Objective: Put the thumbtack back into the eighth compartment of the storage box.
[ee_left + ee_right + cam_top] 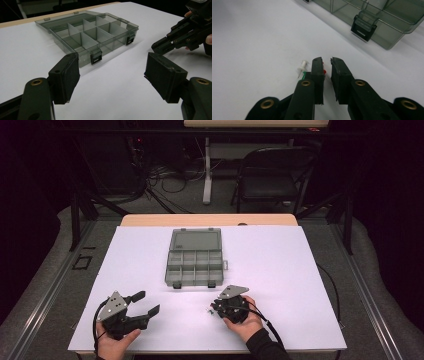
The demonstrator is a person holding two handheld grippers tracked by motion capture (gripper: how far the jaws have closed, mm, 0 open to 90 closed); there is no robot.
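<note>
Closing nearly shut right gripper (327,65) around red pushpin (324,71) at 6 o'clock of empty, open smoky-grey plastic compartment box (194,258); left gripper (145,303) gaping wide, holding nothing; sorting barely begun.

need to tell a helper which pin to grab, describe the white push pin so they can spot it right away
Start at the grey divided box in the middle of the white table, then come toward the person's side to the right gripper. Beside its jaw tips lies the white push pin on its side, metal point showing. Its neighbours, a green pin and a red one, are mostly hidden by the jaws.
</note>
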